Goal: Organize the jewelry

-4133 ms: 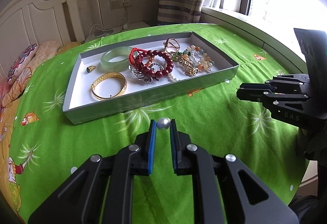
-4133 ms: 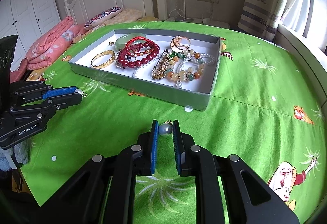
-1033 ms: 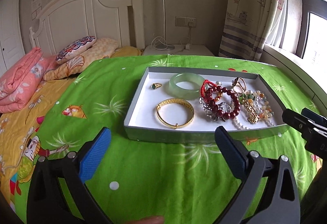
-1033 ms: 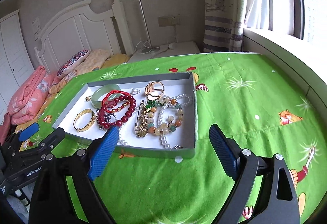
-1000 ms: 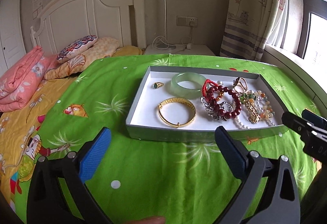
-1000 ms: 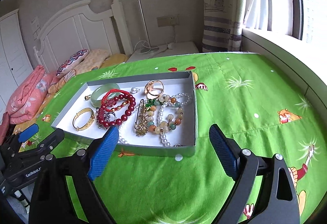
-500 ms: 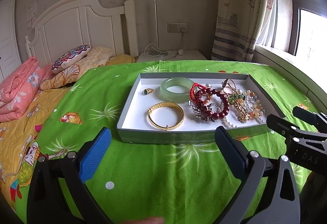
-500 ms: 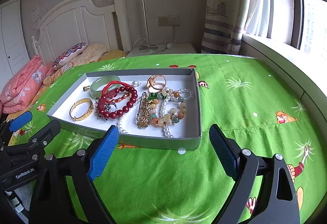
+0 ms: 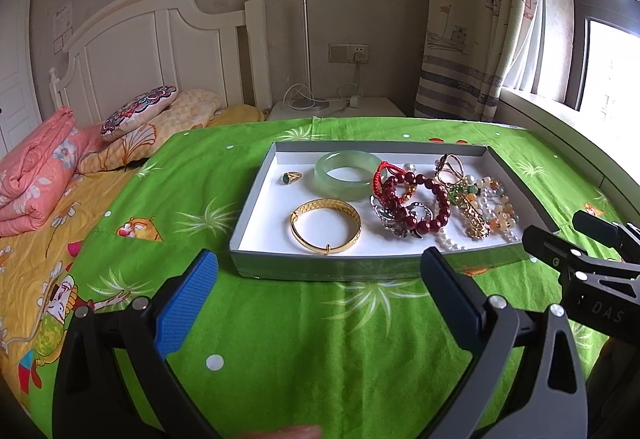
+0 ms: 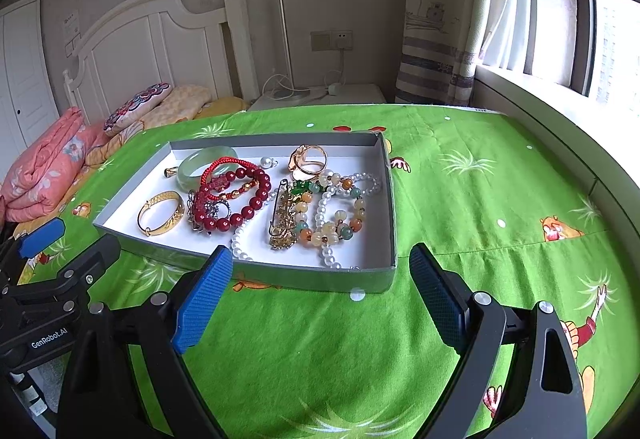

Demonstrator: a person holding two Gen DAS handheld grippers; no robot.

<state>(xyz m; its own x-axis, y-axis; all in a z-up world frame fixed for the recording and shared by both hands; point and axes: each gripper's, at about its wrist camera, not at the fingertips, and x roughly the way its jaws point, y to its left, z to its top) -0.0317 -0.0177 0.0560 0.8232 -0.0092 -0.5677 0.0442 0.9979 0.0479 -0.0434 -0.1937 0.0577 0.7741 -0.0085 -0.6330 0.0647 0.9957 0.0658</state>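
Hovering both grippers, nothing held

I see left gripper [image 9: 320, 279] and right gripper [image 10: 320, 279] spread wide, empty, near the shallow grey jewelry tray [image 9: 256, 199] on the green bedsheet [image 10: 480, 199]. Tangled red bead bracelet [image 10: 248, 199] partly hides silver pieces.

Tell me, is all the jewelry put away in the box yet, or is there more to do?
It looks nearly finished. The tray already holds the gold bangle, jade bangle, ring, red bead bracelet and pearl strands. The left gripper and right gripper are both open, holding nothing. I see no loose jewelry on the green sheet.
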